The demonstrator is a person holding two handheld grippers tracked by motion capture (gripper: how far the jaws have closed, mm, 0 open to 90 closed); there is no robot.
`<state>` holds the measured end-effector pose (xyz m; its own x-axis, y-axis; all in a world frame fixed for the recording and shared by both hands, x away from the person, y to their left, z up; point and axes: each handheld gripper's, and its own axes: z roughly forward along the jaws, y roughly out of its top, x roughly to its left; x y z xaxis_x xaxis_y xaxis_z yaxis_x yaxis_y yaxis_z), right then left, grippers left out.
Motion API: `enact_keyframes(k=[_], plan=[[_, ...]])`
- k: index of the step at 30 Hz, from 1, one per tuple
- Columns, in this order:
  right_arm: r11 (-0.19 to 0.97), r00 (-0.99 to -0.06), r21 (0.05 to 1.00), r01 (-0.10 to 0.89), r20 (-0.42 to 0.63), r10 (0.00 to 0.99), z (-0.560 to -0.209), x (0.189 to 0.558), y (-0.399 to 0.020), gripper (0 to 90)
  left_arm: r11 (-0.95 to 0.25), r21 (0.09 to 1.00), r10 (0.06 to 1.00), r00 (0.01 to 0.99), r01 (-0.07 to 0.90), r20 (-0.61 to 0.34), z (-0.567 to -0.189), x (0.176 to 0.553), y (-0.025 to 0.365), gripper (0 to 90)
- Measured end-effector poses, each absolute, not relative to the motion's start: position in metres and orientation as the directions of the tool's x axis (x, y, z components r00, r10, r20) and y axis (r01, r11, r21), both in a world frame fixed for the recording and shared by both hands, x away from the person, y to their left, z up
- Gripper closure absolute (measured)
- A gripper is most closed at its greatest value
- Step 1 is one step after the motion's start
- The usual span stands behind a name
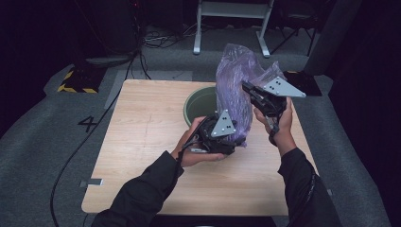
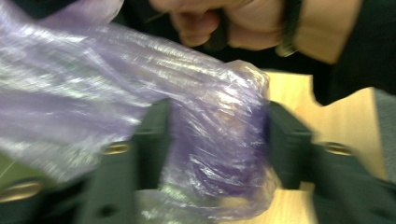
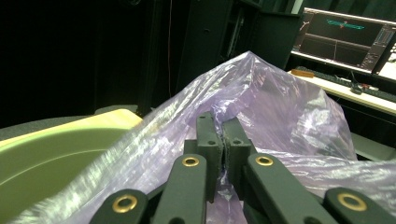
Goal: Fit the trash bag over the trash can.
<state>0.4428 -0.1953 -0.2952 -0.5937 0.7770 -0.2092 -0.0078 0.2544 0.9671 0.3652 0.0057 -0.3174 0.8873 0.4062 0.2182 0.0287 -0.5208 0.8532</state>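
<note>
Bag [image 1: 236,80], purple plastic, is held aloft over the desk [image 1: 142,156] beside a green bin [image 1: 198,101], presumably for lining it. Right gripper [image 3: 223,135]: fingers clenched on film. Left gripper [image 2: 217,140]: fingers parted astride a bunched fold (not yet pinching).

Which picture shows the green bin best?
The high view: the green bin stands on the table, partly behind the purple bag. The right gripper view catches part of its rim; the left gripper view is too blurred.
</note>
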Motion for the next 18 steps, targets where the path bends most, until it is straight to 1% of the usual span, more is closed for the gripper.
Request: enact_keyframes(k=[1, 3, 6, 8, 11, 14, 16, 18], plan=[[0.248, -0.596, 0.969, -0.01, -0.205, 0.777, -0.295, 0.442, -0.196, 88.7, -0.531, 0.847, 0.407, 0.883, 0.019, 0.236, -0.317, 0.365, 0.006, 57.9], [0.241, -0.6, 0.97, -0.015, -0.201, 0.774, -0.294, 0.44, -0.197, 88.6, -0.544, 0.839, 0.42, 0.868, 0.008, 0.264, -0.316, 0.366, 0.008, 66.4], [0.232, -0.609, 0.972, -0.027, -0.2, 0.767, -0.292, 0.437, -0.197, 88.6, -0.573, 0.82, 0.437, 0.849, 0.006, 0.299, -0.314, 0.37, 0.012, 76.5], [0.224, -0.613, 0.974, -0.036, -0.199, 0.765, -0.29, 0.436, -0.198, 88.7, -0.596, 0.803, 0.463, 0.823, 0.013, 0.33, -0.315, 0.375, 0.015, 80.0], [0.219, -0.623, 0.975, -0.046, -0.199, 0.756, -0.289, 0.433, -0.198, 88.7, -0.599, 0.799, 0.507, 0.8, 0.06, 0.32, -0.317, 0.386, 0.021, 80.7], [0.218, -0.64, 0.974, -0.056, -0.202, 0.741, -0.29, 0.429, -0.197, 88.7, -0.588, 0.801, 0.548, 0.785, 0.116, 0.289, -0.32, 0.398, 0.028, 78.6], [0.22, -0.653, 0.974, -0.063, -0.207, 0.728, -0.291, 0.427, -0.195, 88.7, -0.566, 0.811, 0.568, 0.784, 0.15, 0.252, -0.322, 0.405, 0.034, 74.4], [0.234, -0.66, 0.97, -0.069, -0.22, 0.718, -0.294, 0.424, -0.194, 88.7, -0.537, 0.824, 0.592, 0.777, 0.18, 0.216, -0.323, 0.41, 0.039, 66.1]])
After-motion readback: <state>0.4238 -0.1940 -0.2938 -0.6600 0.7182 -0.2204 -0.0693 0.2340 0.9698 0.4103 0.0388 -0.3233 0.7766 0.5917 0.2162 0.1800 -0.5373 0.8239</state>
